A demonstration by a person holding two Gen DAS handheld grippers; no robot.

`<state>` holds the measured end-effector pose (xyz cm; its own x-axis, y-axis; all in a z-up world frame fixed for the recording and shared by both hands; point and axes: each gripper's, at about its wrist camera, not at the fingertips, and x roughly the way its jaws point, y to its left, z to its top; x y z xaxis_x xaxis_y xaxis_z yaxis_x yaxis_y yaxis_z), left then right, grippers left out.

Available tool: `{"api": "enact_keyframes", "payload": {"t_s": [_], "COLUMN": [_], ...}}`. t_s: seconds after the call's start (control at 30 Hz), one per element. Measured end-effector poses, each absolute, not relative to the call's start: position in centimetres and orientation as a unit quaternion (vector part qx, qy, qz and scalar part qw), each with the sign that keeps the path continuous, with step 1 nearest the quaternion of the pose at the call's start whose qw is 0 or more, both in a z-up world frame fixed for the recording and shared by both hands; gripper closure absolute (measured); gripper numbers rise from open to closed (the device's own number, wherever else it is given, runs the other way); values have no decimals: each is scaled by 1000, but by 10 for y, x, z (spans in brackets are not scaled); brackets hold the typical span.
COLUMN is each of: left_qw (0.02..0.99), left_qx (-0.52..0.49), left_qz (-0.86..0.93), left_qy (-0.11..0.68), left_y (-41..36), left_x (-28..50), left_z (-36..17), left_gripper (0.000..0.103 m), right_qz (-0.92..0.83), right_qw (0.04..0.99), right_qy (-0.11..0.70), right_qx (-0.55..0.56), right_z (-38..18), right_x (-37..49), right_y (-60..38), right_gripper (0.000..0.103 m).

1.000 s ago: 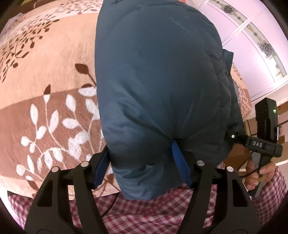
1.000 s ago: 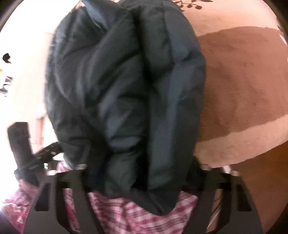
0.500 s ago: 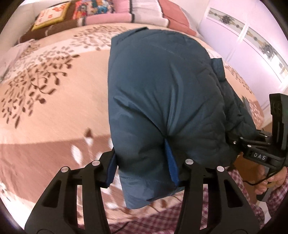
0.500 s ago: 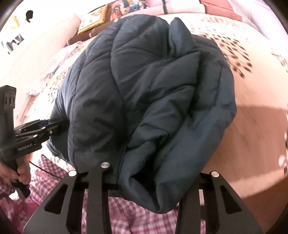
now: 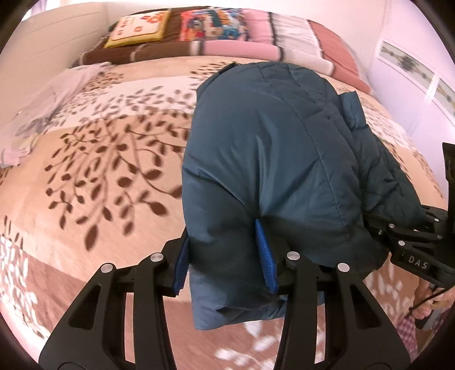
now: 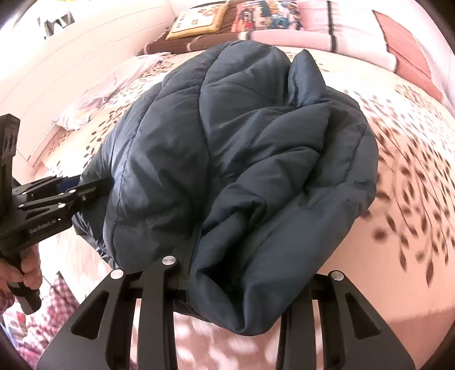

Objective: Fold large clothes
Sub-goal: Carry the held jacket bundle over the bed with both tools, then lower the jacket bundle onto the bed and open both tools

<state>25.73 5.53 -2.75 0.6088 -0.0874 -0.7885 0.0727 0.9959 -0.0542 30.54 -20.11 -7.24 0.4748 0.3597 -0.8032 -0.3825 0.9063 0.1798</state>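
Left gripper (image 5: 224, 264) and right gripper (image 6: 244, 273) jaws closing tighter on padded hem of blue puffer jacket (image 5: 273, 159), blue pads pressing fabric. Versus a second ago: checked shirt gone from beneath, leaf-print bedspread (image 5: 93, 176) and pillows (image 5: 216, 25) now in view. Jacket bunched, slung between grippers above bed, long axis running away toward headboard.
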Motion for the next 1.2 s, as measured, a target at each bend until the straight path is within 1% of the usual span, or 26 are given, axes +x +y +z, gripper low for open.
{"api": "enact_keyframes", "payload": {"t_s": [0.3,0.47,0.67,0.7,0.77,0.83,1.0,1.2], "left_qw": [900,900,897,897,898,900,901,901], "left_qx": [-19,-21,-19,-18,-17,-20,-20,-24], "left_qz": [-13,-13,4,5,5,-1,-19,-33], "left_qy": [436,435,442,442,439,436,434,432], "left_y": [78,76,75,75,74,73,69,65], "left_x": [292,287,282,279,273,266,244,216], "left_z": [-34,-34,-30,-29,-26,-21,-11,-1], "left_gripper": [61,60,55,54,48,45,44,41], "right_qz": [209,204,188,185,182,176,158,143], "right_qw": [858,856,857,856,854,853,857,871], "right_qy": [469,474,479,482,487,492,490,470], "right_qx": [-30,-17,1,3,9,13,3,-11], "right_z": [-79,-81,-77,-76,-74,-71,-62,-45], "right_x": [356,357,351,350,347,343,326,295], "right_y": [-169,-174,-178,-179,-181,-185,-190,-200], "right_gripper": [70,70,65,64,61,57,45,37]}}
